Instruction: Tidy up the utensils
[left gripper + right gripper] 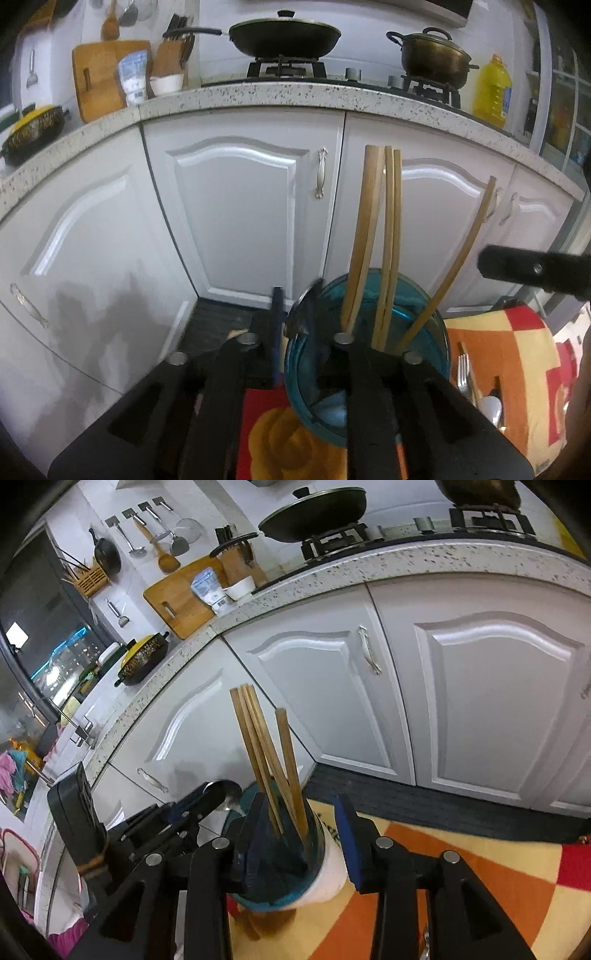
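A teal utensil cup (369, 354) holds several wooden chopsticks (388, 236) that stand upright. My left gripper (291, 332) is shut on a metal spoon (306, 306), whose bowl is at the cup's left rim. In the right wrist view the cup (291, 856), teal inside and white outside, sits between the fingers of my right gripper (303, 834), which stand either side of it. The chopsticks (266, 760) stick up from it. The left gripper with the spoon (229, 794) shows at the left. A fork (463, 373) and another spoon (491, 410) lie on the cloth.
A patterned orange, red and yellow cloth (461, 856) covers the surface under the cup. White cabinet doors (240, 206) stand behind, under a speckled counter (295, 96) with a wok (284, 35) and a pot (432, 55).
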A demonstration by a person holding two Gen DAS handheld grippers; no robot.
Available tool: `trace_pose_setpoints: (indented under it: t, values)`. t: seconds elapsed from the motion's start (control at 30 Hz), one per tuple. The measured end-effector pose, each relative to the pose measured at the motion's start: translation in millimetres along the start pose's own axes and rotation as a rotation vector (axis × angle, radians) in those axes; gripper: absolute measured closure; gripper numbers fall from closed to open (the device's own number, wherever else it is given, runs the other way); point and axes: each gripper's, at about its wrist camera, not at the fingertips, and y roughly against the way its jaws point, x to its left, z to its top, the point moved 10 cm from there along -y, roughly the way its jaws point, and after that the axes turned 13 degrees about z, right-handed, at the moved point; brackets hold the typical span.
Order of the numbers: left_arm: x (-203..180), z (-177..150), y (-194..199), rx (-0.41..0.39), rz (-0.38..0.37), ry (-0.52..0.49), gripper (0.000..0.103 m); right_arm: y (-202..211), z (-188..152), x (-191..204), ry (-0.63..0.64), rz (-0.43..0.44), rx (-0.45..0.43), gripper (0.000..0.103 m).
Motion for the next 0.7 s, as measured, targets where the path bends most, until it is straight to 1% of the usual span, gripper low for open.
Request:
trace_pose_setpoints:
  t: [0.03, 0.17, 0.3, 0.4, 0.47, 0.57, 0.7]
  values:
    - [0.4, -1.4, 2.8, 0.002, -0.009, 0.009, 0.074, 2.6, -1.9, -0.1, -0.001, -0.002, -0.001, 0.067]
    - [7.0, -3.6, 14.0, -0.003, -0.011, 0.038, 0.066, 12.8, -12.0, -4.2, -0.013, -0.016, -0.003, 0.066]
    - [10.7, -6.7, 25.9, 0.004, -0.012, 0.054, 0.065, 20.1, -21.6, -6.7, -0.035, -0.026, 0.004, 0.066]
    - [12.4, -7.7, 38.1, -0.006, -0.007, 0.049, 0.065, 30.0, -28.8, -0.8, -0.012, -0.036, -0.002, 0.066]
    - [14.4, -8.9, 46.4, -0.010, -0.008, 0.054, 0.064, 36.1, -36.2, 0.7, 0.014, -0.072, 0.012, 0.066]
    - [14.4, -12.9, 59.9, -0.013, -0.010, 0.057, 0.062, 51.4, -48.9, 1.7, 0.050, -0.127, 0.006, 0.066]
    - [5.2, -21.5, 77.6, -0.009, -0.026, 0.065, 0.058, 71.7, -66.4, -2.1, 0.023, -0.137, -0.026, 0.066]
